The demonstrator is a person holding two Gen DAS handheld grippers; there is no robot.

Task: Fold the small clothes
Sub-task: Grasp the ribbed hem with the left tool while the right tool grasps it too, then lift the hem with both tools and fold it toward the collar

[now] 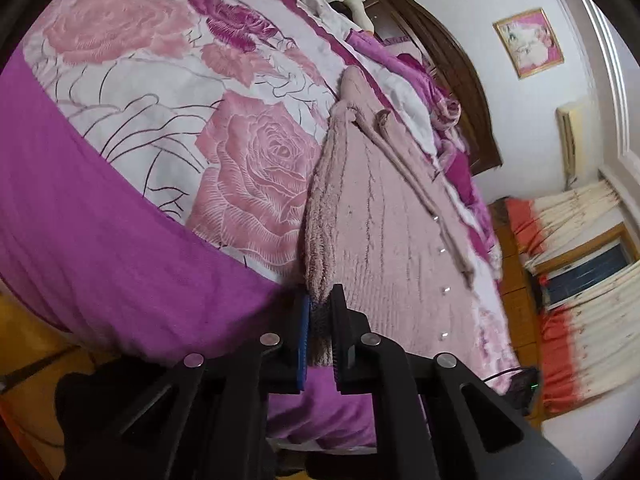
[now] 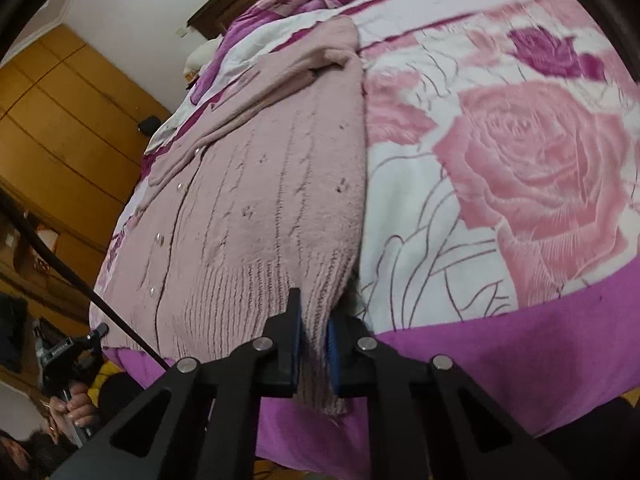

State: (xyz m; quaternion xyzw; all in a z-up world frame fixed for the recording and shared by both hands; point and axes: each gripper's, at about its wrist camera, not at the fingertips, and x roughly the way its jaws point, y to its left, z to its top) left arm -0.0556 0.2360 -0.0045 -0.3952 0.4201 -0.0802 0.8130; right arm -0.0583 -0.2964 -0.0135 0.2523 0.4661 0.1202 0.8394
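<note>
Pink knit, cable-stitched: a small cardigan (image 1: 384, 216) lay flat near the foot edge of the bed, buttons in a line down its front, one sleeve folded across the chest. Under it, a bedspread (image 1: 160, 92) printed with big pink and magenta roses, with a plain magenta border (image 1: 100, 232) hanging over the bed's near edge.

Left gripper (image 1: 320, 320): black, blue-padded fingers, pressed together on the ribbed hem at one lower corner of the cardigan; the knit bunched between the pads. To the right of the garment in the left wrist view: a dark wooden headboard (image 1: 452, 64), a framed picture (image 1: 528, 42) on the white wall, and cream-and-orange curtains (image 1: 576, 280) around a window.

From the right wrist view, left to right: wooden wardrobe doors (image 2: 60, 120); low in the corner, a hand (image 2: 74, 408) gripping the other tool's handle; a black cable (image 2: 80, 280) slanting across. Then the cardigan (image 2: 260, 184) again, hem toward the viewer. Right gripper (image 2: 314, 320): fingers closed on the other hem corner, ribbing pinched between the blue pads and a little of it hanging below them. Rose print to the right.
</note>
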